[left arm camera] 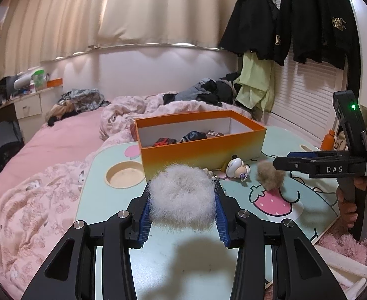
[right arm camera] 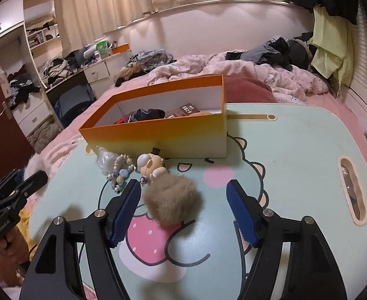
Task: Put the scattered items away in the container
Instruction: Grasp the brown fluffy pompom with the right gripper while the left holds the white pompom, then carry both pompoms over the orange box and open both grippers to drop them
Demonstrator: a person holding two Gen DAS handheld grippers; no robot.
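The left gripper (left arm camera: 182, 200) has its jaws pinching a white pompom (left arm camera: 182, 198), the blue pads (left arm camera: 145, 215) pressed into the fur on both sides; the pompom is lifted clear of the counter (left arm camera: 183, 257), casting a shadow on it. The right gripper (right arm camera: 183, 200) has its jaws spread, with a brown pompom (right arm camera: 173, 201) lying on the counter between them, nearer the left pad (right arm camera: 126, 212) and apart from the right one. No pad presses on it. In the left view the right gripper's fingertips sit at the brown pompom from the right side, and a hand (left arm camera: 346, 202) grips its handle.

Just beyond the brown pompom lie a small figurine (right arm camera: 151, 166) and a bead bracelet (right arm camera: 119, 175), close together, with a clear crinkled wrapper (right arm camera: 106, 160) beside the beads. Behind them stands the orange box (right arm camera: 158, 135), open-topped, near the counter's far edge. Inside it are dark bundled items (right arm camera: 146, 115) and a small brown packet (right arm camera: 186, 110). The counter rests on a bed (left arm camera: 53, 135) with pink bedding.
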